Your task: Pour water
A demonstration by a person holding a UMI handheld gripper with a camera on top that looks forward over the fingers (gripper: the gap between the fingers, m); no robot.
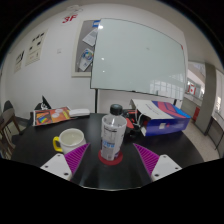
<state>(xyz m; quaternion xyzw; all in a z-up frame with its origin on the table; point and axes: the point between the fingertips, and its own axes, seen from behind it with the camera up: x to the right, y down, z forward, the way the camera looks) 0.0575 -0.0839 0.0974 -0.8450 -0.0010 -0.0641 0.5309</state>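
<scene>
A clear plastic water bottle [114, 132] with a dark cap stands upright on a red coaster [111, 156] on the dark round table [50, 165]. A yellow mug [70, 142] with a white inside stands to the bottle's left. My gripper [112, 160] is open. Its magenta pads [77, 156] sit at either side of the bottle's base with gaps, so the bottle stands between and just ahead of the fingers.
A colourful box [163, 117] lies on the table to the right behind the bottle. A book or magazine [50, 116] lies at the back left. A large whiteboard [135, 60] hangs on the far wall. A chair [8, 125] stands at the left.
</scene>
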